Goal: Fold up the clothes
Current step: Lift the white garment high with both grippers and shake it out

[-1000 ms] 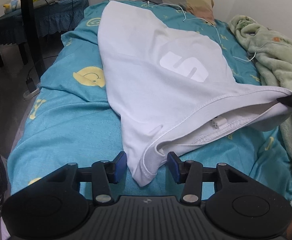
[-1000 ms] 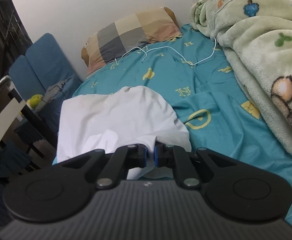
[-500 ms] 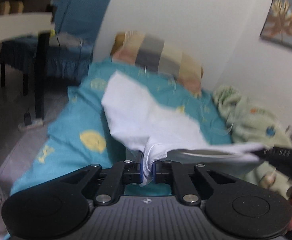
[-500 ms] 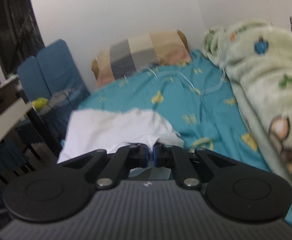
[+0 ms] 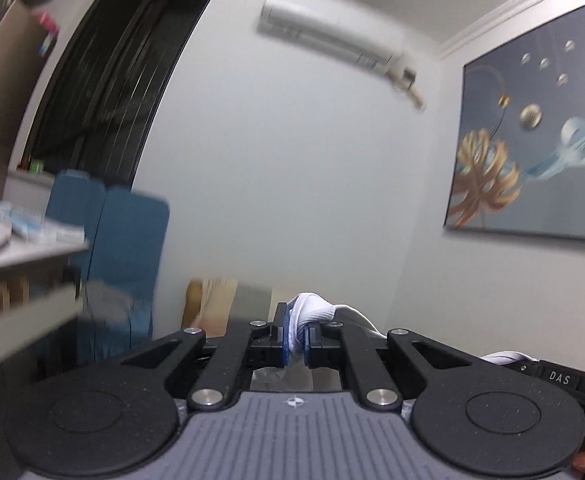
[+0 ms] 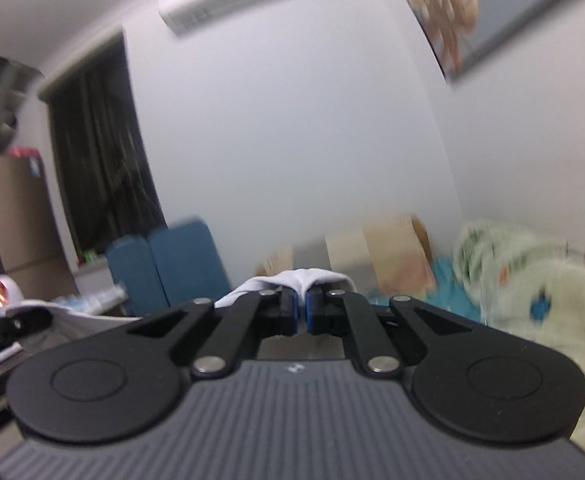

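— How far along?
— Hard to judge. Left gripper (image 5: 295, 340) clamped on a bunched white garment (image 5: 312, 314) edge; right gripper (image 6: 301, 312) pinched tight on another edge, both tilted up toward the wall.
— Folded at all?
— Cannot tell. Cloth hanging below both tongs, hidden; bedding right of them blurred.

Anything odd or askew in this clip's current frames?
Nothing damaged or spilled. Both views are motion-blurred and pitched up toward the wall and air conditioner. The left claw and right claw each pinch bunched white shirt fabric, consistent with lifting it.
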A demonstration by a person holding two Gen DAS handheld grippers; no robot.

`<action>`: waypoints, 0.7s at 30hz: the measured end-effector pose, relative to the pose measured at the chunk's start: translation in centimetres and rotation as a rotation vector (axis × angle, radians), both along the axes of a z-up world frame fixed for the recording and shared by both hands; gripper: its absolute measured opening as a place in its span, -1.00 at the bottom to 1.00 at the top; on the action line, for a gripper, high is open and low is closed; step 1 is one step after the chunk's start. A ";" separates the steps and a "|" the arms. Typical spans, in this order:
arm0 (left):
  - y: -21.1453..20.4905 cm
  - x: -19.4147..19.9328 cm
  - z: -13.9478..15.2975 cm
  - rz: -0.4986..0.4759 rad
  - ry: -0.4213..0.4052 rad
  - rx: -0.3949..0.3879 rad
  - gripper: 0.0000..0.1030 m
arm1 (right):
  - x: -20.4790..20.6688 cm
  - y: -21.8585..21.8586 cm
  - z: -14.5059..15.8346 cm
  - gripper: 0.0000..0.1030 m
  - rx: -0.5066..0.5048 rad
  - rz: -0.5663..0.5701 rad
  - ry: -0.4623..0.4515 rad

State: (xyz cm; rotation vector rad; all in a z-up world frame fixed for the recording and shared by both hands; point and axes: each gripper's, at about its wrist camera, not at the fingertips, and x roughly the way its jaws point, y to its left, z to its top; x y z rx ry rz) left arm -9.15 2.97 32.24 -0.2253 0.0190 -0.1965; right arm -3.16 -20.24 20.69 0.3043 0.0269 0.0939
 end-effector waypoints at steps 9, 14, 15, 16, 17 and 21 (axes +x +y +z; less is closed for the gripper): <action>-1.1 -8.0 10.5 -0.011 -0.149 -0.005 -0.86 | -9.9 -0.2 12.3 -0.87 -0.057 0.011 -0.244; -1.9 -12.3 15.7 -0.017 -0.224 -0.005 -0.86 | -13.5 -0.5 16.8 -0.87 -0.098 -0.017 -0.337; -2.0 -13.2 16.7 -0.018 -0.239 -0.005 -0.86 | -13.9 -0.6 17.5 -0.87 -0.105 -0.022 -0.350; -2.2 -14.1 17.7 -0.019 -0.254 -0.005 -0.86 | -14.0 -0.7 17.9 -0.87 -0.111 -0.027 -0.357; -2.3 -15.0 18.7 -0.020 -0.270 -0.005 -0.86 | -13.9 -0.7 18.2 -0.87 -0.118 -0.032 -0.362; -3.1 -12.4 17.4 -0.016 -0.235 -0.008 -0.86 | -11.4 -0.8 16.9 -0.87 -0.136 -0.050 -0.315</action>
